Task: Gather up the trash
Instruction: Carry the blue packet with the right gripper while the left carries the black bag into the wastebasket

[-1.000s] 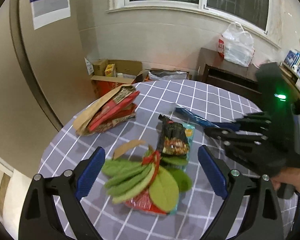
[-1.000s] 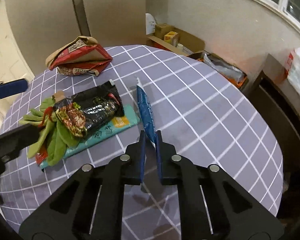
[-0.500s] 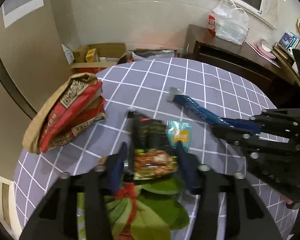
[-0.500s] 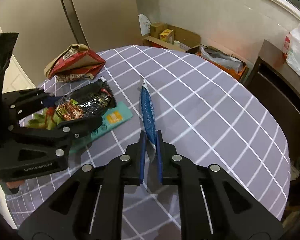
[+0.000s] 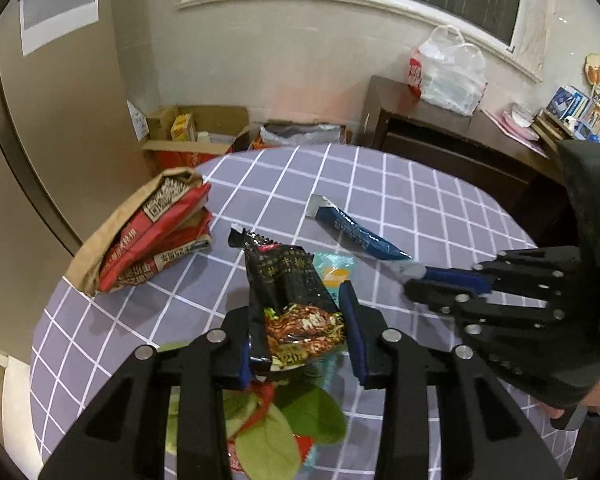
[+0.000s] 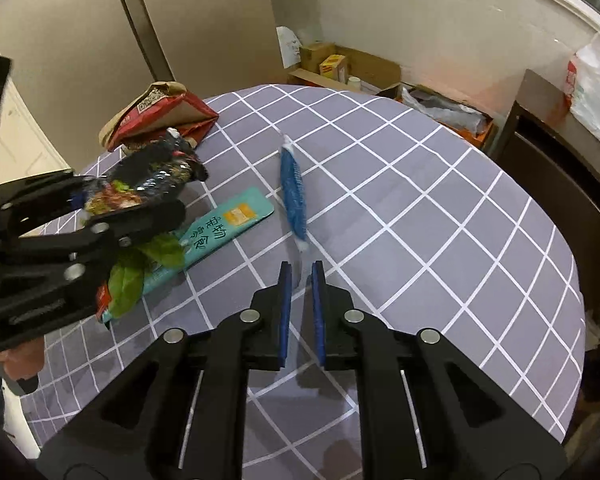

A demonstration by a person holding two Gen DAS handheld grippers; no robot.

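Observation:
My left gripper (image 5: 300,332) is shut on a black noodle wrapper (image 5: 288,292) and holds it above the round checked table (image 5: 420,184); the same wrapper shows in the right wrist view (image 6: 152,176). Under it lie a teal packet (image 6: 224,232) and green leaves (image 5: 276,436). My right gripper (image 6: 300,284) has its jaws a little apart, and the blue wrapper (image 6: 293,196) lies on the table just ahead of its fingertips. It also shows in the left wrist view (image 5: 360,236).
A brown and red paper bag (image 5: 148,232) lies at the table's far left edge. Cardboard boxes (image 5: 192,128) stand on the floor behind the table. A dark cabinet (image 5: 440,128) with a white plastic bag (image 5: 448,72) stands at the right.
My left gripper moved forward over the leaves, closed on the black noodle wrapper and lifted it. My right gripper's jaws parted and let go of the blue wrapper, which now lies on the table.

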